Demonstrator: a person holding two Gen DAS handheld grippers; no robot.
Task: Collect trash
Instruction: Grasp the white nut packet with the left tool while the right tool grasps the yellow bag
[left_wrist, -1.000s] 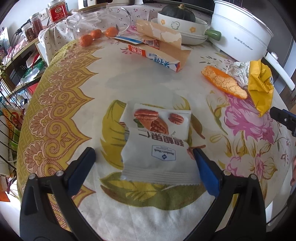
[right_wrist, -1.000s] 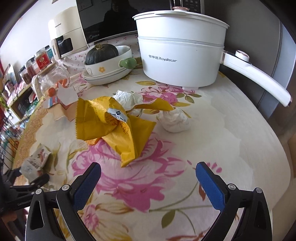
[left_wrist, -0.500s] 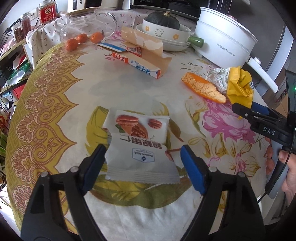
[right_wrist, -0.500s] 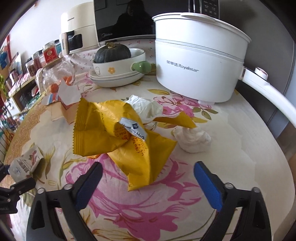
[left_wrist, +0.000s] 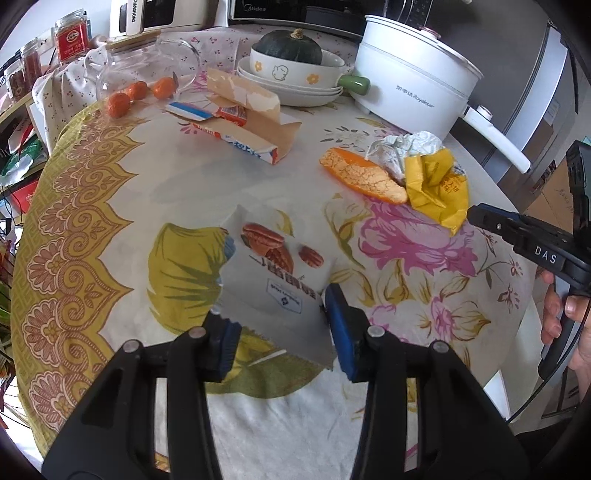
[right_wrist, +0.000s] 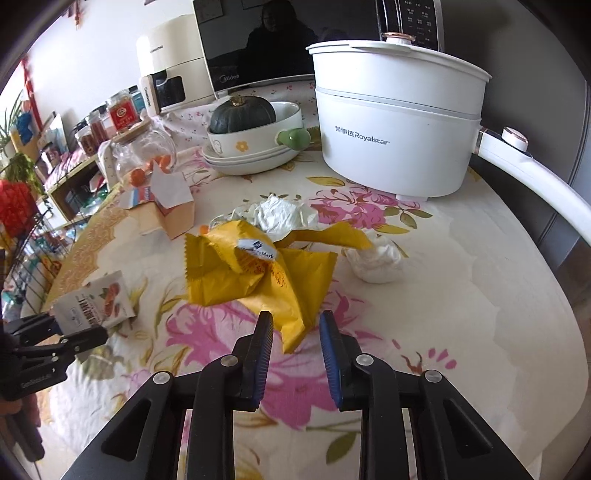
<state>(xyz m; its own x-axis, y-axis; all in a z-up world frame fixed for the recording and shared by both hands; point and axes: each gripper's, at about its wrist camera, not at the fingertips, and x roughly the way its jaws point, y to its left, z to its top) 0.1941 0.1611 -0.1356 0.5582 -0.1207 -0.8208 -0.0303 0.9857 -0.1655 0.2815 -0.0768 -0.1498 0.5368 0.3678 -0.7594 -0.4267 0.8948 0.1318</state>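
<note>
Both tongs have closed in a lot since a moment ago, when their blue pads stood far apart. Now the left tongs (left_wrist: 280, 325) squeeze the near edge of the white nut packet (left_wrist: 273, 273), low in the middle of the left view. Its blue pads (left_wrist: 341, 325) press on both sides of the packet, and the packet's near end looks lifted off the table (left_wrist: 147, 177). In the right view the same packet (right_wrist: 96, 302) shows at the left edge, held up in the black tongs there.

Right tongs (right_wrist: 295, 339) have gone narrow, with a small gap left. The pointed tip of the yellow wrapper (right_wrist: 258, 273) sits in that gap, in the lower middle of the right view. I cannot tell if the pads touch it yet. In the left view, the right tongs (left_wrist: 480, 218) poke in from the right edge, just beside the yellow wrapper (left_wrist: 436, 188).

Behind the yellow wrapper lies a crumpled white paper (right_wrist: 280, 214), touching it. A white tissue ball (right_wrist: 376, 262) sits to the right of it. An orange peel (left_wrist: 362, 177) lies beside the wrapper in the left view, up and right of the middle. A big white pot (right_wrist: 395, 136) stands at the back of the table.
</note>
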